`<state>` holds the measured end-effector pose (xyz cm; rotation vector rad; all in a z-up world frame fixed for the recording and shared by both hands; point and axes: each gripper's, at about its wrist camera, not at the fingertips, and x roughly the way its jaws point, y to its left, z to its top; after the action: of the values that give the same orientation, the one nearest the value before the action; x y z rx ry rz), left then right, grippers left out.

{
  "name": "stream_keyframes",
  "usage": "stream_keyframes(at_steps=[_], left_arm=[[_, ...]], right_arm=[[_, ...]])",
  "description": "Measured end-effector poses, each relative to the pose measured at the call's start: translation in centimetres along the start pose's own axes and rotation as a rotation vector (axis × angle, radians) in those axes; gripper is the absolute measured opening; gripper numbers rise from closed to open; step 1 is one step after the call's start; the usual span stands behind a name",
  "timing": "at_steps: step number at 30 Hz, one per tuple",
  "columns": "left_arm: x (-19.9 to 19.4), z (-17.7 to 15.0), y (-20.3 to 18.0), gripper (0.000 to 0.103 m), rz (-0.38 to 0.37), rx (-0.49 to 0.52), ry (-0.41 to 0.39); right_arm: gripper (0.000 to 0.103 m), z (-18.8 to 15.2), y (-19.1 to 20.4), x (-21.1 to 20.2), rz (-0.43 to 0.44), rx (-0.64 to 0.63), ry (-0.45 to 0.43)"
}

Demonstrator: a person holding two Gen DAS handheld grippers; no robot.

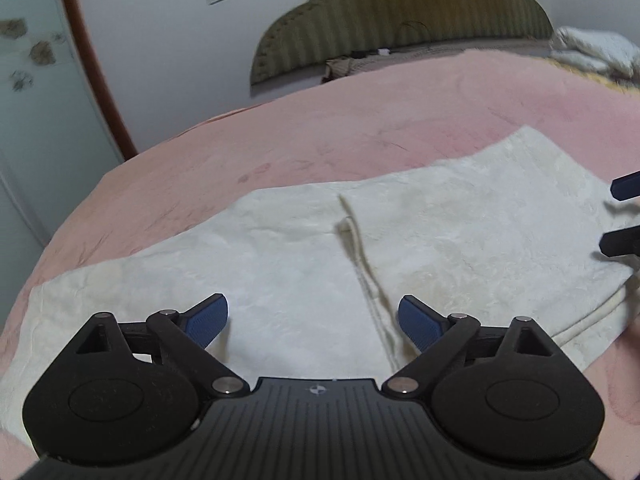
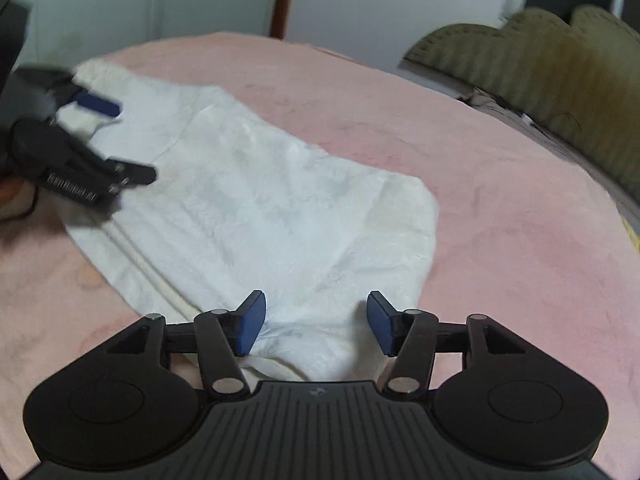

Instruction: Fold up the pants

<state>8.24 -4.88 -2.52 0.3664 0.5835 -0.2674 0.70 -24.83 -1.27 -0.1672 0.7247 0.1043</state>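
Observation:
Cream-white pants (image 1: pixel 440 220) lie folded flat across a pink blanket (image 1: pixel 320 128). A cord or seam (image 1: pixel 356 248) runs down their middle. My left gripper (image 1: pixel 313 312) hovers low over the pants with its jaws wide apart and nothing pressed between the blue pads. In the right wrist view the pants (image 2: pixel 260 200) stretch away to the upper left, and the left gripper (image 2: pixel 124 140) is over their far end. My right gripper (image 2: pixel 316 308) stands open at the near end; a fold of cloth rises between its pads, but they do not press on it. It also shows as the right gripper (image 1: pixel 624 216) at the frame's edge.
An olive ribbed headboard (image 1: pixel 400 12) stands at the far side of the bed, with white bedding (image 1: pixel 592 52) bundled at the right. A brown door frame (image 1: pixel 92 60) and white wall lie beyond the blanket's left edge. Pink blanket (image 2: pixel 500 200) surrounds the pants.

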Motion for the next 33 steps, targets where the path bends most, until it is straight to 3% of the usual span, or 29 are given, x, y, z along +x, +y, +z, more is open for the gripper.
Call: stream_keyframes(at_steps=[4, 8, 10, 15, 18, 20, 23, 25, 28, 31, 33], left_arm=[[-0.5, -0.7, 1.7, 0.094, -0.034, -0.055, 0.028], [-0.6, -2.2, 1.9, 0.094, -0.019, -0.033, 0.037], [-1.4, -2.6, 3.0, 0.093, -0.017, -0.089, 0.024], [-2.3, -2.8, 6.6, 0.094, 0.035, -0.258, 0.025], [-1.3, -3.7, 8.0, 0.094, 0.044, -0.277, 0.104], [-1.9, -4.6, 8.6, 0.095, 0.032, -0.298, 0.082], [-3.0, -4.9, 8.8, 0.094, 0.027, -0.317, 0.063], [-3.5, -4.7, 9.1, 0.094, 0.029, -0.346, 0.052], [-3.9, -4.4, 9.7, 0.092, -0.04, -0.435, 0.052], [-3.8, -4.0, 10.2, 0.092, -0.194, -0.553, 0.076], [-3.4, -3.6, 10.2, 0.092, -0.286, -0.615, 0.095]], right_arm=[[0.055, 1.4, 1.6, 0.4, 0.056, 0.035, -0.082], [0.055, 1.6, 4.0, 3.6, 0.098, 0.021, -0.013], [0.055, 1.7, 5.2, 3.6, 0.066, 0.003, -0.04], [0.055, 4.0, 7.7, 2.8, 0.168, 0.019, -0.141], [0.055, 4.2, 9.8, 4.2, 0.168, -0.046, -0.11], [0.055, 3.7, 10.3, 4.3, 0.192, -0.039, -0.115], [0.055, 3.2, 10.2, 2.9, 0.154, -0.018, -0.167], [0.055, 2.6, 11.0, 1.6, 0.065, -0.104, -0.206], [0.054, 1.5, 12.8, 0.3, -0.002, -0.26, -0.239], [0.054, 0.7, 14.3, 0.3, 0.014, -0.359, -0.251], [0.054, 0.7, 15.2, 1.2, -0.026, -0.407, -0.238]])
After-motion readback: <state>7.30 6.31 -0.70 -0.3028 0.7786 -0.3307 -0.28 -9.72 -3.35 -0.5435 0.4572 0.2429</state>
